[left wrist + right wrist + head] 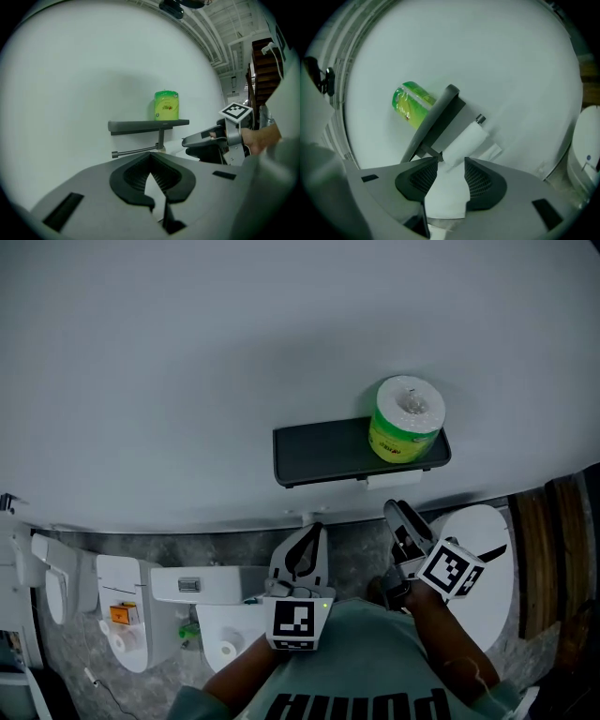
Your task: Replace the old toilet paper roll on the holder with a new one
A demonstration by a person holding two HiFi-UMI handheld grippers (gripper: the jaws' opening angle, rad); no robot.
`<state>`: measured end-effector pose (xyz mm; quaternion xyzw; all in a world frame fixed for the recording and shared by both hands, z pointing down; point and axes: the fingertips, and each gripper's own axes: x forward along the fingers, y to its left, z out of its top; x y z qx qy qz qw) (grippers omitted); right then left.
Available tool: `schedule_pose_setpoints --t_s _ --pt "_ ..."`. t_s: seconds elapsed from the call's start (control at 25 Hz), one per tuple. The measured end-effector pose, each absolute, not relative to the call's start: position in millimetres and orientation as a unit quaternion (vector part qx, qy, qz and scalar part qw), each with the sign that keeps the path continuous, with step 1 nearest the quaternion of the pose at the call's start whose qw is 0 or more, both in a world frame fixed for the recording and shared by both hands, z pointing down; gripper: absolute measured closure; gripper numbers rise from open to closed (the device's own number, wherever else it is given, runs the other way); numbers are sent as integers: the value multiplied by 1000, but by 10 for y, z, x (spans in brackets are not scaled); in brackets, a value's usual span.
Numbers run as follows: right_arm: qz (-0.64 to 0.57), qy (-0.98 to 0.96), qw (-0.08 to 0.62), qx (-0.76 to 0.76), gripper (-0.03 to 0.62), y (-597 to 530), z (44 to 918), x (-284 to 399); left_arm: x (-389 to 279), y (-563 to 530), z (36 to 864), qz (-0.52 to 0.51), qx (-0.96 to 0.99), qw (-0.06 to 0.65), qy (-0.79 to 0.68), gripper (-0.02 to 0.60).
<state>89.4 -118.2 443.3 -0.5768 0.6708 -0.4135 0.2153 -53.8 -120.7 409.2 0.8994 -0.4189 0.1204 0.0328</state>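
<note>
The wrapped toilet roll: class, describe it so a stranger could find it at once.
A dark shelf is fixed to the pale wall. On its right end stands the wrapped toilet roll. Its green-yellow wrapper sets it apart from the bare white roll hung beneath.

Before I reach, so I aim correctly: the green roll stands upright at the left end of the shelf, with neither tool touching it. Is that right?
Not quite. The green roll stands upright at the right end of the shelf, not the left, as the head view shows. The rest holds: neither the left tool nor the right tool touches it.
</note>
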Motion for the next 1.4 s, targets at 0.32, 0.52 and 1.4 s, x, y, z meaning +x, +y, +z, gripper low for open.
schedule_pose_setpoints --t_s 0.32,0.52,1.4 --pt "-508 598 332 -523 330 -1456 4537 1047 -509 -1334 4145 144 887 44 -436 575" --pt "-532 575 348 -516 330 -1577 4620 1129 -447 -1383 4181 155 884 42 -439 575" --pt "-566 544 388 -483 347 -1849 4711 1255 -354 -1495 4174 170 877 34 -449 575"
